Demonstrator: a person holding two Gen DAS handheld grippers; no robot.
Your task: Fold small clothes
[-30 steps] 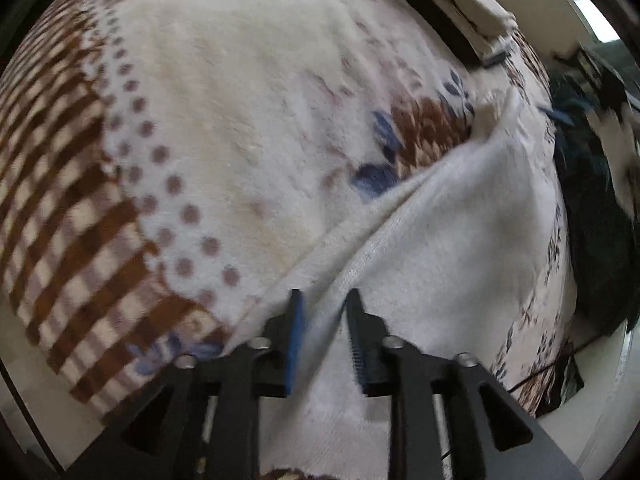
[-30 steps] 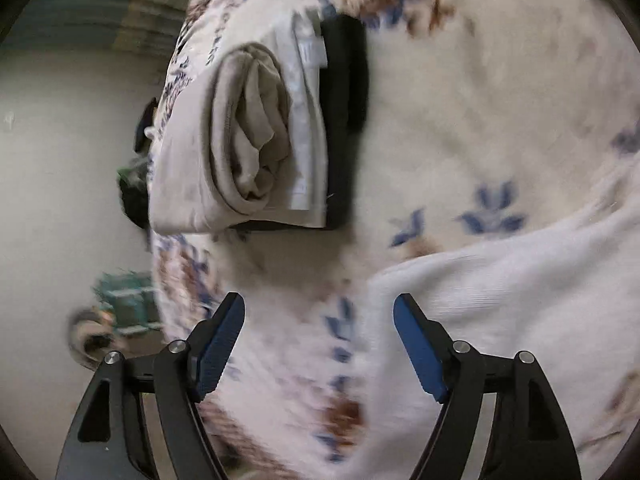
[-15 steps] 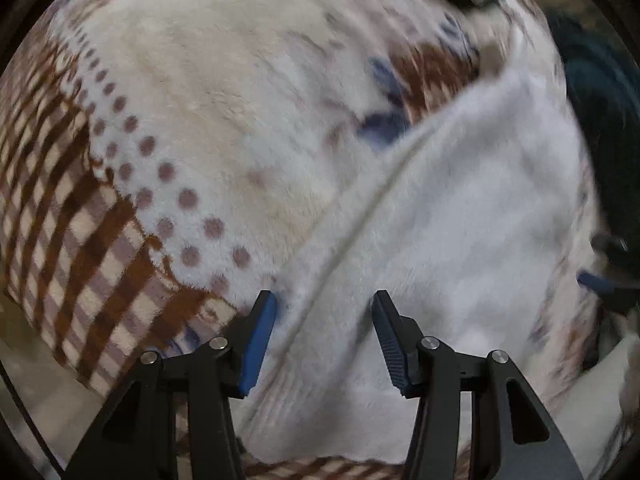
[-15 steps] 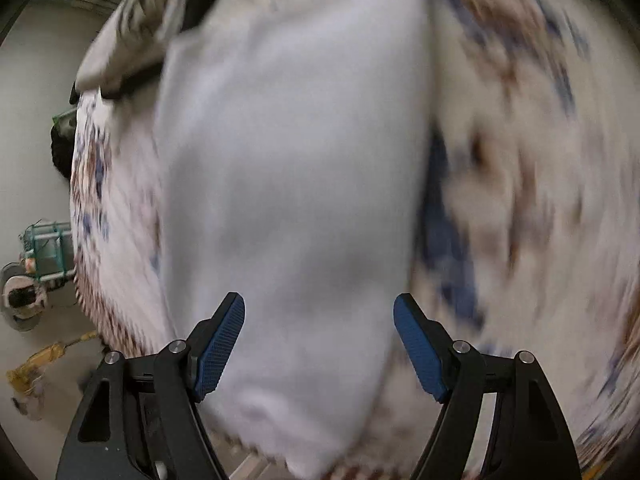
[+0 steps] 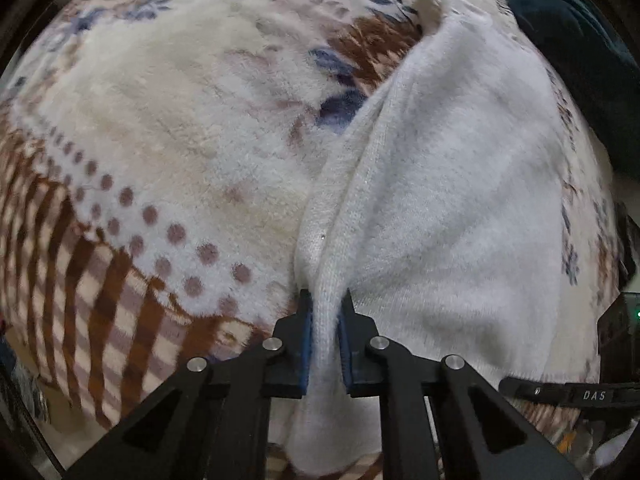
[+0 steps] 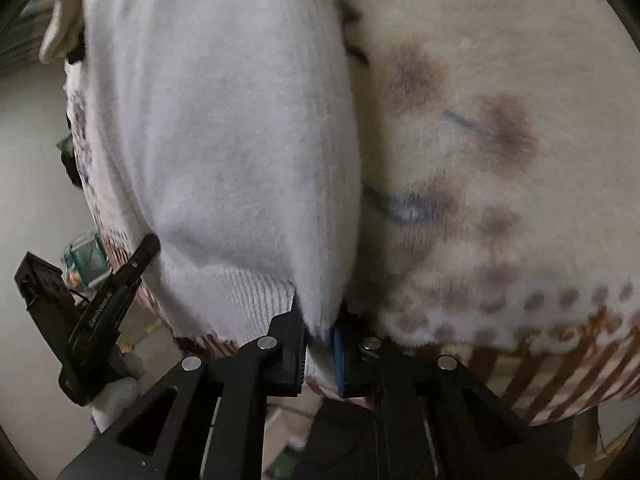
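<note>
White knit garment (image 5: 448, 184) lying spread on a patterned fleece blanket (image 5: 168, 128), reaching ahead of both sets of tongs. Left tongs (image 5: 325, 312) pressed together on a bunched edge fold of the garment, cloth standing up between the pads. Right tongs (image 6: 318, 332) likewise pinching the near corner by the ribbed hem (image 6: 256, 292), cloth filling the gap. Left tool's body (image 6: 108, 304) seen just left of the right tongs, so both grips judged to sit along the same near edge.

Recommended for the fold: lift both corners together and level, keep the edge taut between the grips, carry it forward over the body of the garment, lay it down square before releasing. Risk judged: thick fluffy knit slipping or dragging the blanket pile; uneven lift giving a skewed crease.

Dark cloth (image 5: 580, 52) lying beyond the garment, ahead and right of the left tongs.
</note>
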